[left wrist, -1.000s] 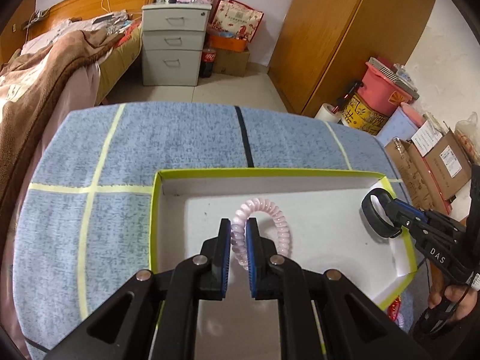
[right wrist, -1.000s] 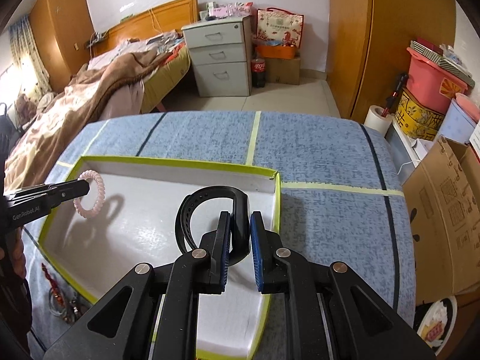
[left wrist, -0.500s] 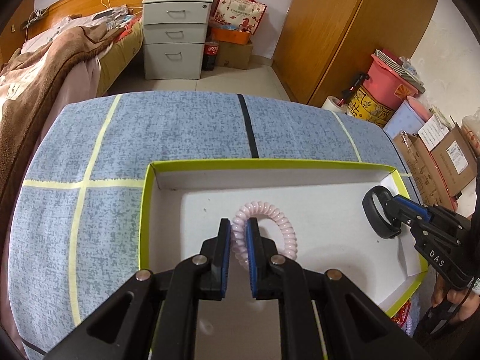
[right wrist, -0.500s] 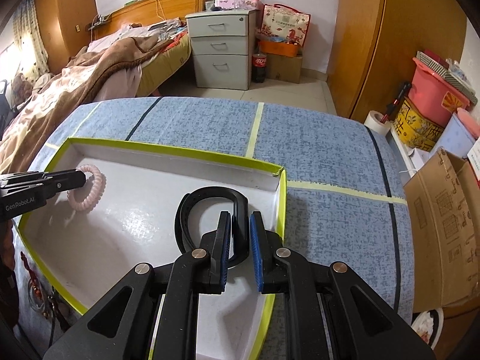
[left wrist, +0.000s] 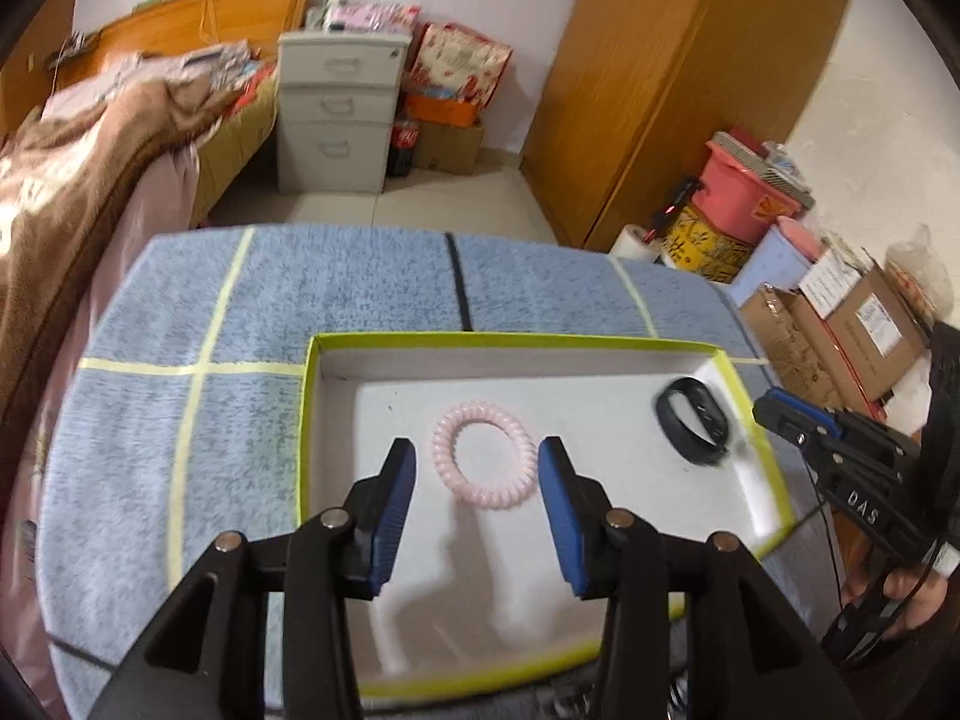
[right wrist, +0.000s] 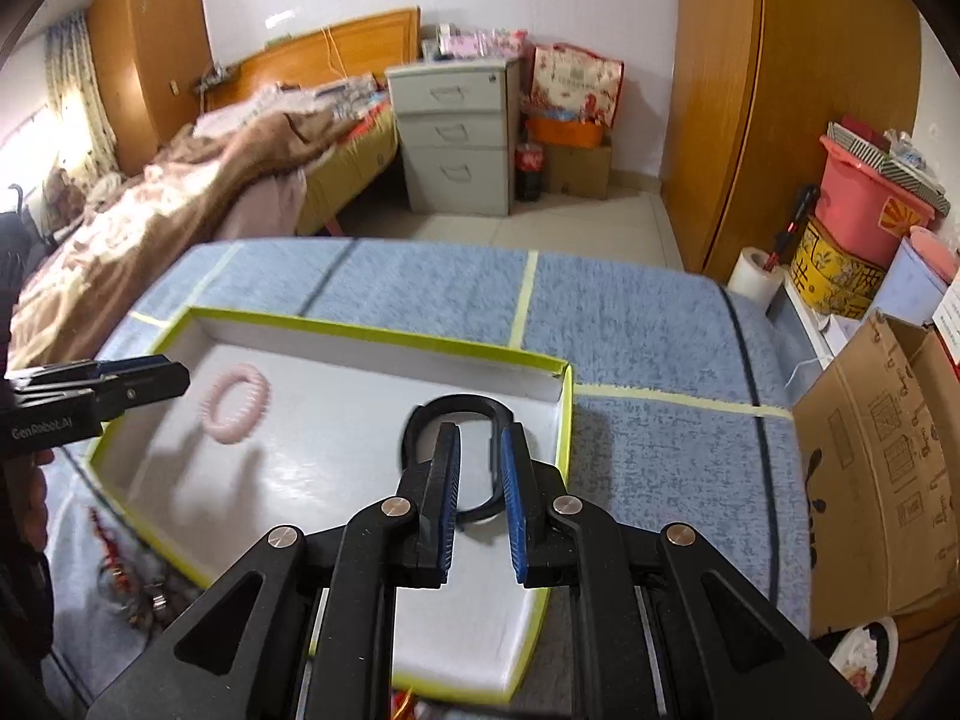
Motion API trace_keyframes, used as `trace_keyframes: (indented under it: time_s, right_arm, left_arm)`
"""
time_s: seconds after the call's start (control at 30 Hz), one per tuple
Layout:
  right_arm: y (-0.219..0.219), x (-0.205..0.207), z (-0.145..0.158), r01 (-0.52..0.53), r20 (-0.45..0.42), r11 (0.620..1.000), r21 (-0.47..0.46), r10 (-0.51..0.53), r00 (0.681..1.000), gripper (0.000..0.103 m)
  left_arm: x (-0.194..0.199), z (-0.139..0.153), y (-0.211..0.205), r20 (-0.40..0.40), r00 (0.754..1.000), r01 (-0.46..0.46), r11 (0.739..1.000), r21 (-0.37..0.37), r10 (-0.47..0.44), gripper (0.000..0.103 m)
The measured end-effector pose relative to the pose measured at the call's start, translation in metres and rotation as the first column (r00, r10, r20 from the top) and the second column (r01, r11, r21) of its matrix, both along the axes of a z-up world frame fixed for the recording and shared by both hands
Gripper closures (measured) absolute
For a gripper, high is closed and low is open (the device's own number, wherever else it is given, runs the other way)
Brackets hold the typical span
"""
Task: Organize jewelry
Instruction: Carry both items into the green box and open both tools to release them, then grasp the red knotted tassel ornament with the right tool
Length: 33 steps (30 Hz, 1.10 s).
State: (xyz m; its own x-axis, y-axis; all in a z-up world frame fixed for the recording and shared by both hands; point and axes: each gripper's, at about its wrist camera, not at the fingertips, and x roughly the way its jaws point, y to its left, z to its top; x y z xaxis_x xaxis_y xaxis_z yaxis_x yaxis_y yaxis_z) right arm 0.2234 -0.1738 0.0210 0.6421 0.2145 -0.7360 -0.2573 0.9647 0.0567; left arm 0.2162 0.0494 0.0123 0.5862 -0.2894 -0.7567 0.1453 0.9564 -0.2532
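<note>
A pink spiral bracelet (left wrist: pixel 485 455) lies flat on the floor of a white tray with a yellow-green rim (left wrist: pixel 516 341). My left gripper (left wrist: pixel 477 474) is open wide and hangs just above and behind it, empty. A black wristband (left wrist: pixel 691 420) lies in the tray's right end. In the right wrist view the black wristband (right wrist: pixel 459 414) lies on the tray floor by the tray rim (right wrist: pixel 564 420), and my right gripper (right wrist: pixel 481 450) stands open over it, not gripping. The pink bracelet (right wrist: pixel 235 403) shows at the tray's left end.
The tray sits on a blue cloth-covered table (left wrist: pixel 336 288) with yellow and black tape lines. Red beaded jewelry (right wrist: pixel 114 558) lies on the cloth left of the tray. Cardboard boxes (right wrist: pixel 882 468) stand right of the table; a bed (right wrist: pixel 198 192) lies beyond.
Both grippers opened. The left let the pink bracelet drop flat onto the tray floor and drew back. The right released the black wristband, which now lies in the tray.
</note>
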Motion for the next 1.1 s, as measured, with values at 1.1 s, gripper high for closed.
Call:
trace_keyframes:
  time_s: [1.1]
  right_arm:
    - [0.003,-0.088,-0.051,0.052,-0.164,0.994,0.094,-0.036,0.986,0.062]
  left_arm:
    - [-0.171,-0.004,0.073,0.079,0.975,-0.199,0.976,-0.092,0.206,0.042]
